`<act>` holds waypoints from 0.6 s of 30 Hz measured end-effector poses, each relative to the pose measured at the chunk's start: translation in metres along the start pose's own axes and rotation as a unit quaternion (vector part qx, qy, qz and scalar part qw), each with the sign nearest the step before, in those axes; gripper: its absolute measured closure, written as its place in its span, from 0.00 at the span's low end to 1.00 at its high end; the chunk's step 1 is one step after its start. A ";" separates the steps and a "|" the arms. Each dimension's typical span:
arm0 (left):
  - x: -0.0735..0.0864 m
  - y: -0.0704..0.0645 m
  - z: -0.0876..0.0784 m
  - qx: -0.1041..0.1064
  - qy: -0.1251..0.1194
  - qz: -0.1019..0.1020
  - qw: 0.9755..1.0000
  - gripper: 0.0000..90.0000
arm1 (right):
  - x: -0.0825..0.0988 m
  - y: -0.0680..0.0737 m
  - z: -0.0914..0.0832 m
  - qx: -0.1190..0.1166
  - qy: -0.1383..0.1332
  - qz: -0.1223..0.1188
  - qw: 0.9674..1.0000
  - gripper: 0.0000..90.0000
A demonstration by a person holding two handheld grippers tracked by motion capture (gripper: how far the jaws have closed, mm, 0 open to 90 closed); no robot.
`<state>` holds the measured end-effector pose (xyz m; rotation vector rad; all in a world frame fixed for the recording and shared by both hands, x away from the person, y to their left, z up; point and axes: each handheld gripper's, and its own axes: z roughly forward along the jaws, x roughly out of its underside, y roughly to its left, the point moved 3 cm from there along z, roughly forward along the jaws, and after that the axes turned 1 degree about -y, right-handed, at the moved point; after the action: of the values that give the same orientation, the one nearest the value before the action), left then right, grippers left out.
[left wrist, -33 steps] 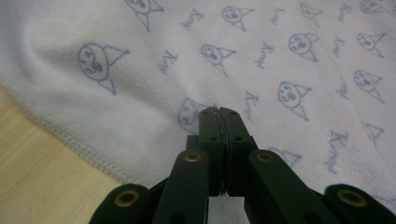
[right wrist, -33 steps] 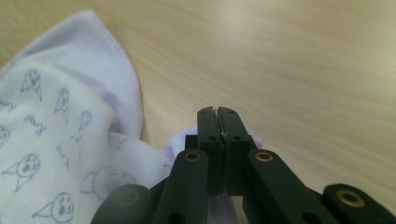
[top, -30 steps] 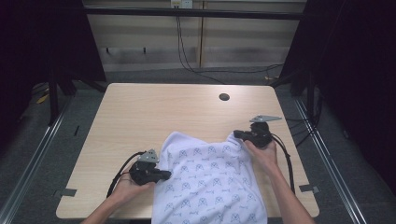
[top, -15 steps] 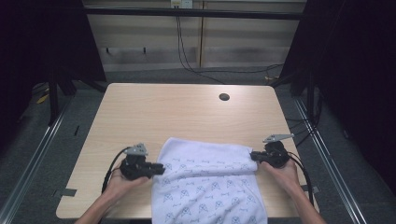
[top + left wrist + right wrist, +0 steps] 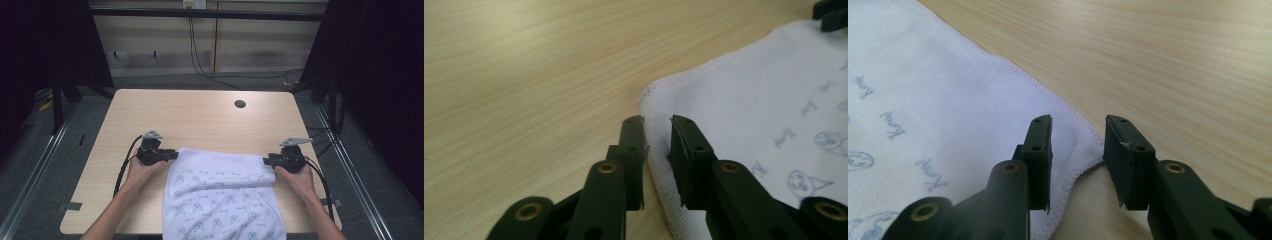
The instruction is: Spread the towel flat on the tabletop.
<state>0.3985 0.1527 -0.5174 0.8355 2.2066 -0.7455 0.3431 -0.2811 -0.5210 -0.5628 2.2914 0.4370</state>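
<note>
A white towel (image 5: 222, 192) with small printed figures lies on the wooden table (image 5: 200, 120), its far edge straight and its near part hanging over the table's front. My left gripper (image 5: 175, 155) is at the towel's far left corner and my right gripper (image 5: 265, 161) at its far right corner. In the left gripper view the jaws (image 5: 656, 120) stand apart over the towel's hem (image 5: 749, 115). The right gripper's jaws (image 5: 1079, 121) gape over the other corner (image 5: 923, 75). Both pairs have just been opening, and neither presses the cloth.
A round dark hole (image 5: 240, 104) sits in the tabletop toward the far right. Bare wood stretches beyond the towel. Dark frame rails and cables run along both sides of the table and behind it. The other gripper's jaw tips (image 5: 831, 12) show far off in the left gripper view.
Both grippers held the bunched far edge of the towel, spread it sideways and laid it flat. Their jaws have since come off the cloth. The left hand has moved farther up the table.
</note>
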 end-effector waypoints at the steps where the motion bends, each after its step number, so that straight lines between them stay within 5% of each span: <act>1: 0.001 0.000 0.002 -0.004 0.004 -0.002 1.000 0.80 | 0.000 0.000 0.000 0.000 0.000 0.000 1.000 0.70; 3: 0.005 -0.002 0.007 -0.005 0.012 -0.003 1.000 0.70 | 0.001 -0.001 0.001 0.002 0.000 0.000 1.000 0.69; 6: 0.005 -0.005 0.008 -0.011 0.013 0.013 1.000 0.69 | 0.003 0.001 0.003 -0.010 -0.002 0.015 1.000 0.69; 7: 0.006 -0.006 0.008 -0.008 0.016 0.018 1.000 0.72 | 0.003 0.001 0.003 -0.011 -0.003 0.016 1.000 0.71; 8: 0.006 -0.007 0.008 -0.009 0.016 0.023 1.000 0.86 | 0.003 0.002 0.004 -0.006 -0.001 0.011 1.000 0.84; 9: 0.007 -0.008 0.008 -0.004 0.014 0.021 1.000 0.86 | 0.003 0.002 0.004 -0.006 -0.001 0.011 1.000 0.84; 11: 0.004 -0.009 0.002 0.006 0.001 0.019 1.000 0.95 | 0.002 0.003 0.005 -0.012 0.004 0.012 1.000 0.94; 14: -0.006 -0.008 -0.016 0.020 -0.046 0.007 0.999 0.96 | -0.004 0.002 -0.001 -0.019 -0.010 0.017 1.000 0.96; 18: -0.021 -0.007 -0.038 0.014 -0.084 0.016 0.996 0.96 | -0.028 0.000 -0.019 -0.024 -0.073 0.020 0.997 0.97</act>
<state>0.3915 0.1664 -0.4765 0.7895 2.0342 -0.8021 0.3502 -0.2829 -0.4876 -0.4936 2.1607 0.5358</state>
